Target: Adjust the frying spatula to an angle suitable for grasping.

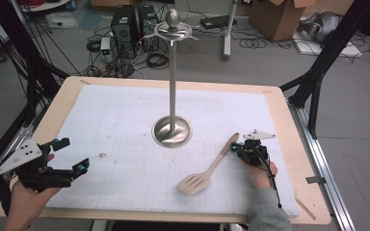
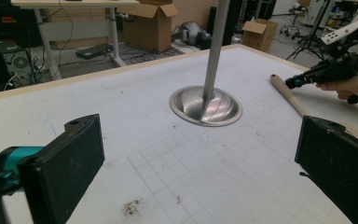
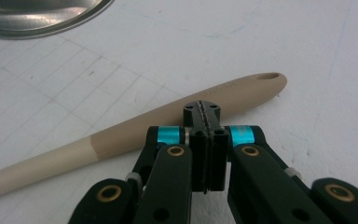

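A wooden slotted spatula (image 1: 207, 171) lies on the white grid mat, head toward the front, handle end pointing back right. In the right gripper view its handle (image 3: 121, 137) runs across just beyond my right gripper (image 3: 202, 111), whose jaws are pressed together with nothing between them; the tips sit at or just over the handle near its hole end. In the high view the right gripper (image 1: 235, 147) is at that handle end. My left gripper (image 1: 72, 155) hovers over the front left corner, jaws wide open and empty, and faces the stand (image 2: 205, 106) from the left gripper view (image 2: 200, 172).
A tall metal stand with a round base (image 1: 172, 131) and a hooked top (image 1: 173, 30) rises from the middle of the mat (image 1: 125, 110). The wooden table edge (image 1: 298, 130) frames the mat. Boxes, cables and computer cases lie on the floor beyond.
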`<state>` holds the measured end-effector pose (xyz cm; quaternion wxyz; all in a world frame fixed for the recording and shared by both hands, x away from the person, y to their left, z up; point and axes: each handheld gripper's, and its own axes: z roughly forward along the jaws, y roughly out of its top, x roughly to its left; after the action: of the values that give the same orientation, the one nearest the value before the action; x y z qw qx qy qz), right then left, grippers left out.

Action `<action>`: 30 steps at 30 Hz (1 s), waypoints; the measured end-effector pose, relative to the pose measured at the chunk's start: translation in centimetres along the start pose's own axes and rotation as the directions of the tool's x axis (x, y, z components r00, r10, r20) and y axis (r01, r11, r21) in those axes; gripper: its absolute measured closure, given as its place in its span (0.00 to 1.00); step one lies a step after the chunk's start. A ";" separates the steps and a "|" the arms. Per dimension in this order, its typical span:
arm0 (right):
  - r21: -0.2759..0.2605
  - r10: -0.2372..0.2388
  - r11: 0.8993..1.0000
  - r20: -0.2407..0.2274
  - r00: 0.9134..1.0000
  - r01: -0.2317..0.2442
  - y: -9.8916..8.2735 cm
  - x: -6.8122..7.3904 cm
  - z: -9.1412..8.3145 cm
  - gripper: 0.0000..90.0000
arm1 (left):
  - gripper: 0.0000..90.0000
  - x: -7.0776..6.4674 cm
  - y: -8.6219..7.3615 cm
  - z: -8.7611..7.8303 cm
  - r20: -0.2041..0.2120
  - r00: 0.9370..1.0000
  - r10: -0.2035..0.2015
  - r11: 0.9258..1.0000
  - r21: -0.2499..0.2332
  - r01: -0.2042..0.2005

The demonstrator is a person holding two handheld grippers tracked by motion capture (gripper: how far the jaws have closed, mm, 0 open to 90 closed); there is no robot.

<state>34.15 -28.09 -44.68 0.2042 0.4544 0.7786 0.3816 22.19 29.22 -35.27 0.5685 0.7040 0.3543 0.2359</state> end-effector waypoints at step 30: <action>0.000 -0.221 0.974 -0.214 0.952 0.226 2.8 6.6 1.1 1.00 | 0.02 0.3 -0.3 -1.0 -0.018 1.000 -0.010 1.000 -0.007 0.010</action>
<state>33.09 -21.18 -43.02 0.1562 0.3224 0.8470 0.3928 21.57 30.06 -35.33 0.5687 0.6981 0.3622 0.2408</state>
